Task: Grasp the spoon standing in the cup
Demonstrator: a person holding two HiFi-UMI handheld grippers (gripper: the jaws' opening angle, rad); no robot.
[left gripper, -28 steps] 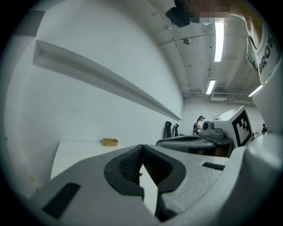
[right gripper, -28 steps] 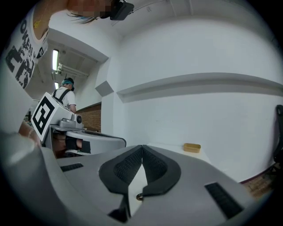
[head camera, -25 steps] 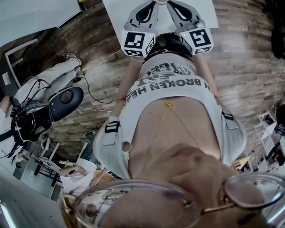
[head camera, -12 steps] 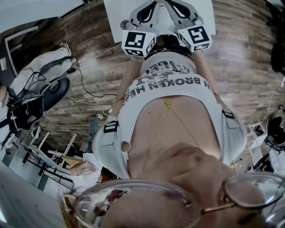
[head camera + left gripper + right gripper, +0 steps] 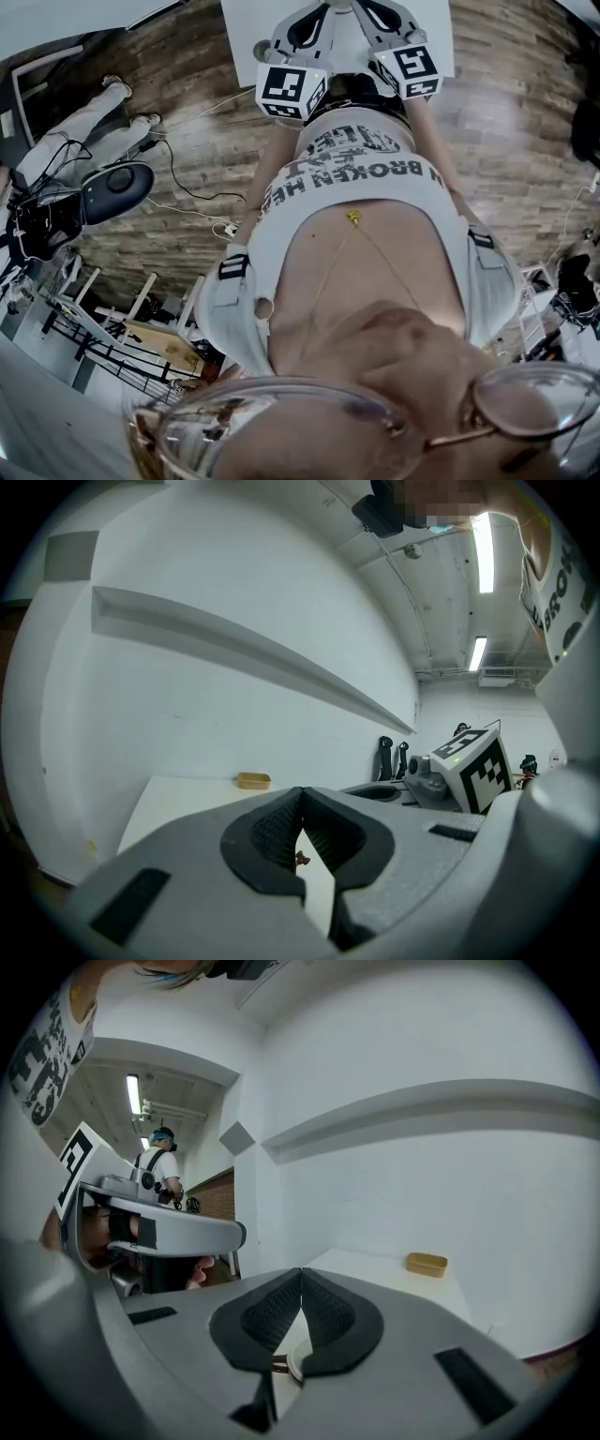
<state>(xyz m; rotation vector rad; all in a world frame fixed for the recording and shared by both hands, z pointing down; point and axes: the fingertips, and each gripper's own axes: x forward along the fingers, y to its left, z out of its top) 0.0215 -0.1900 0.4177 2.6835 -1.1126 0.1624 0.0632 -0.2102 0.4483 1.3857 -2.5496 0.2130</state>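
The right gripper [image 5: 301, 1274] edges toward the white table [image 5: 375, 1265] ahead; it and the left gripper [image 5: 300, 794] stay closed and empty, so the spoon remains ungrasped.

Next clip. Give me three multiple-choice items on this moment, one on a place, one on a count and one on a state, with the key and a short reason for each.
1. Where does the small tan oblong container sit?
A. on the white table, close to the wall
B. on the wooden floor
C. on the wall ledge

2. How many marker cubes show in the head view?
A. one
B. two
C. four

3. How do the jaws of the right tool stand?
A. wide apart
B. closed on a spoon
C. shut, with nothing gripped

Key:
1 A: both gripper views show it on the tabletop by the wall.
2 B: each tool carries one cube.
3 C: the right gripper view shows the pads meeting at the tips.
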